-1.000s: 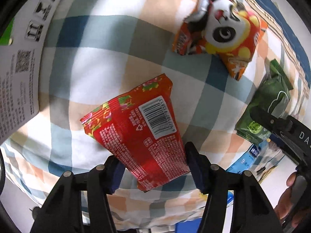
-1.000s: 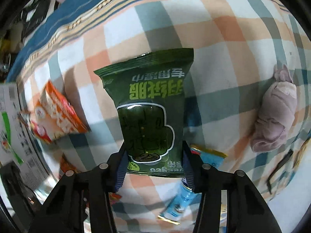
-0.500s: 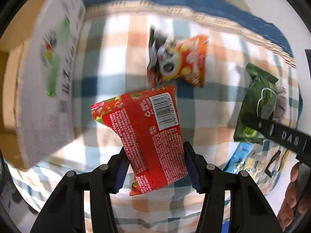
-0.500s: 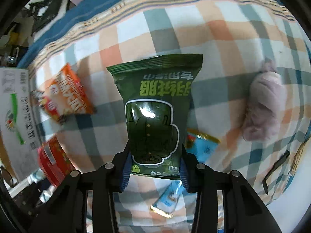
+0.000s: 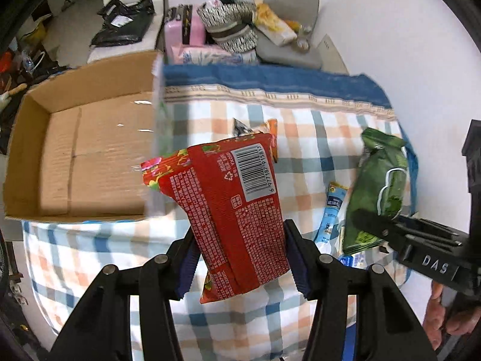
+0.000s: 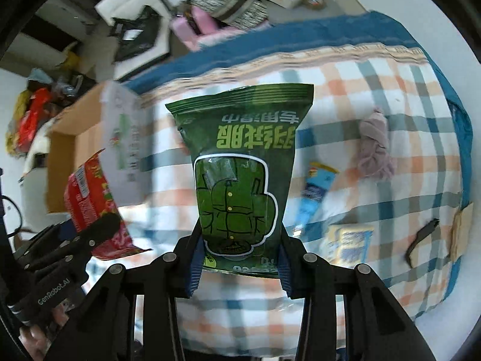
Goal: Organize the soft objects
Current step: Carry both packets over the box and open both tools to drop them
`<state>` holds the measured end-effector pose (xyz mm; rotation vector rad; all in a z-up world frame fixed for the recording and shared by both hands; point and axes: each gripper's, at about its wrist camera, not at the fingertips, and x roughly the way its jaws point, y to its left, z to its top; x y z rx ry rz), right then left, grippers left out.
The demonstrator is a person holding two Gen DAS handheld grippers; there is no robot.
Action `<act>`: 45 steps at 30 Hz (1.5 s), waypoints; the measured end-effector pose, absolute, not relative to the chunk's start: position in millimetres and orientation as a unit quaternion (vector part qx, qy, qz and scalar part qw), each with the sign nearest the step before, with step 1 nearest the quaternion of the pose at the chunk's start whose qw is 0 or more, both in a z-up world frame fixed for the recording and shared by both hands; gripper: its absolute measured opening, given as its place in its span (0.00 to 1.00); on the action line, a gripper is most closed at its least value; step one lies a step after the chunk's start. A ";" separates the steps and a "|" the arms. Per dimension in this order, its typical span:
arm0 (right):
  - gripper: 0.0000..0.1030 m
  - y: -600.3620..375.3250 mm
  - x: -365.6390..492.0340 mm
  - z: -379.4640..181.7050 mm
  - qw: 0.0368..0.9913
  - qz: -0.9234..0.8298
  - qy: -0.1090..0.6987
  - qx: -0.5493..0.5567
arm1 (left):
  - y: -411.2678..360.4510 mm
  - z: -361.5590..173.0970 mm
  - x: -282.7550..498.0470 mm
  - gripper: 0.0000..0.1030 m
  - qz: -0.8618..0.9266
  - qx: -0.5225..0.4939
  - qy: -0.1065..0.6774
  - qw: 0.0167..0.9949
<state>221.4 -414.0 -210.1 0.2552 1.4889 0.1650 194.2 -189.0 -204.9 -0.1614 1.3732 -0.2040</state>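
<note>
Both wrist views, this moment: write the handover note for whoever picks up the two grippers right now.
Left gripper: shut on the red snack packet, held up off the checked blanket.
Right gripper: shut on the green packet, also lifted.
Cardboard box: open on the left side of the blanket; the visible part of its inside holds nothing.
Done: both packets picked up.
Left: nothing is boxed yet. The orange panda packet, blue sachet, yellow-and-blue packet and mauve cloth bundle lie on the blanket.
</note>
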 end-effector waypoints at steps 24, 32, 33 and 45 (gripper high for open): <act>0.42 -133.3 338.1 -234.8 0.679 0.155 0.713 0.084 | 50.0 -247.1 327.6 0.49 -0.049 -0.180 0.702 0.688; 0.42 -99.0 382.4 -287.3 0.654 0.115 0.746 0.047 | 47.1 -303.6 386.7 0.49 -0.084 -0.134 0.750 0.642; 0.42 -97.5 386.0 -292.6 0.651 0.111 0.750 0.046 | 44.3 -310.2 392.7 0.49 -0.096 -0.134 0.754 0.635; 0.65 -91.0 408.3 -327.0 0.656 0.068 0.751 0.003 | 24.7 -327.4 419.4 0.50 -0.118 -0.099 0.779 0.608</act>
